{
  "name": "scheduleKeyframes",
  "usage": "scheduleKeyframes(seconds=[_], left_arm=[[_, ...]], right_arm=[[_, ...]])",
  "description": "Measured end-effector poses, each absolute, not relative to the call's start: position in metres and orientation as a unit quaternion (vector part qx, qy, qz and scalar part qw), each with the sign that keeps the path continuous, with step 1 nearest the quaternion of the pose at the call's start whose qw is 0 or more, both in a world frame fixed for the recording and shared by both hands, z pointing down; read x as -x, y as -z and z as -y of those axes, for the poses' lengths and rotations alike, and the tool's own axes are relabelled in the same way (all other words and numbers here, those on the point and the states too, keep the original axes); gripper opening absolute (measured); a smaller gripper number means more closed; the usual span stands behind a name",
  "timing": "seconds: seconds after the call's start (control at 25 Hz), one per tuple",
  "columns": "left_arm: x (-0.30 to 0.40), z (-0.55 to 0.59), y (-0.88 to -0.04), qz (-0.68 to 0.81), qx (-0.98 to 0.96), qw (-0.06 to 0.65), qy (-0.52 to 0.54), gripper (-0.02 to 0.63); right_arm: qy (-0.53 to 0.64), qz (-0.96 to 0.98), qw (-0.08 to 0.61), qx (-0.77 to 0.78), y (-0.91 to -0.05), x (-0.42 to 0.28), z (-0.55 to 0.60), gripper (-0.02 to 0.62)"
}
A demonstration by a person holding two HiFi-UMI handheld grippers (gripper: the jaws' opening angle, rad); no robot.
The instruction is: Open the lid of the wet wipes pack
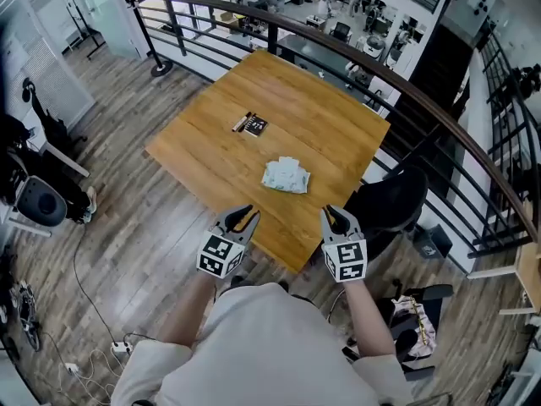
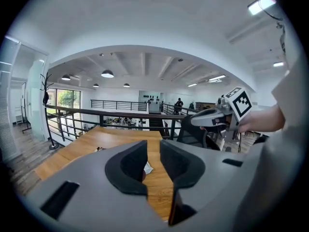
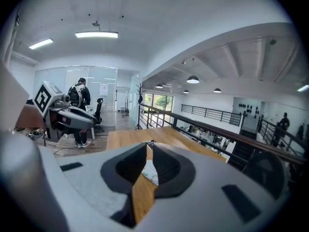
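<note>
The wet wipes pack [image 1: 286, 176] is a pale soft packet lying flat near the middle of the wooden table [image 1: 338, 134]. Both grippers hover off the table's near edge, apart from the pack. My left gripper [image 1: 241, 219] points toward it, jaws a moderate gap apart with nothing between them. My right gripper [image 1: 338, 219] has its jaws a narrow slit apart, also empty. In the left gripper view a corner of the pack [image 2: 147, 168] shows through my left gripper [image 2: 153, 146]. Through my right gripper [image 3: 147, 149] in its own view I see the pack [image 3: 151, 172].
A small black item with a stick beside it [image 1: 251, 124] lies farther back on the table. A dark railing [image 1: 355, 53] runs behind the table. A black office chair [image 1: 393, 197] stands at the table's right. Cables [image 1: 93, 358] trail on the wooden floor at the left.
</note>
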State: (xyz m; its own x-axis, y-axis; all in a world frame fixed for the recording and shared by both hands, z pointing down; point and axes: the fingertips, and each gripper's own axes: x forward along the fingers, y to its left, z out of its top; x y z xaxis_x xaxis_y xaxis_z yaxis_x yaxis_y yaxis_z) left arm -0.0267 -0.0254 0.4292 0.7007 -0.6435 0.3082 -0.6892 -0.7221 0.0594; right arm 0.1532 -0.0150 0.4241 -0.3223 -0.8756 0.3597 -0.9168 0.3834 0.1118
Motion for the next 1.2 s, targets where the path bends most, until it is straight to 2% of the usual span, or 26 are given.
scheduleKeyframes(seconds=[0.2, 0.36, 1.2], left_arm=[[0.045, 0.028, -0.406, 0.357, -0.923, 0.072, -0.122, 0.019], [0.055, 0.032, -0.395, 0.351, -0.927, 0.067, -0.116, 0.002], [0.054, 0.032, -0.382, 0.337, -0.935, 0.070, -0.091, -0.006]], right_arm=[[-0.059, 0.798, 0.164, -0.576, -0.406, -0.145, 0.007, 0.029], [-0.062, 0.790, 0.145, -0.593, -0.395, -0.143, 0.006, 0.003], [-0.068, 0.791, 0.121, -0.597, -0.385, -0.142, -0.003, 0.002]])
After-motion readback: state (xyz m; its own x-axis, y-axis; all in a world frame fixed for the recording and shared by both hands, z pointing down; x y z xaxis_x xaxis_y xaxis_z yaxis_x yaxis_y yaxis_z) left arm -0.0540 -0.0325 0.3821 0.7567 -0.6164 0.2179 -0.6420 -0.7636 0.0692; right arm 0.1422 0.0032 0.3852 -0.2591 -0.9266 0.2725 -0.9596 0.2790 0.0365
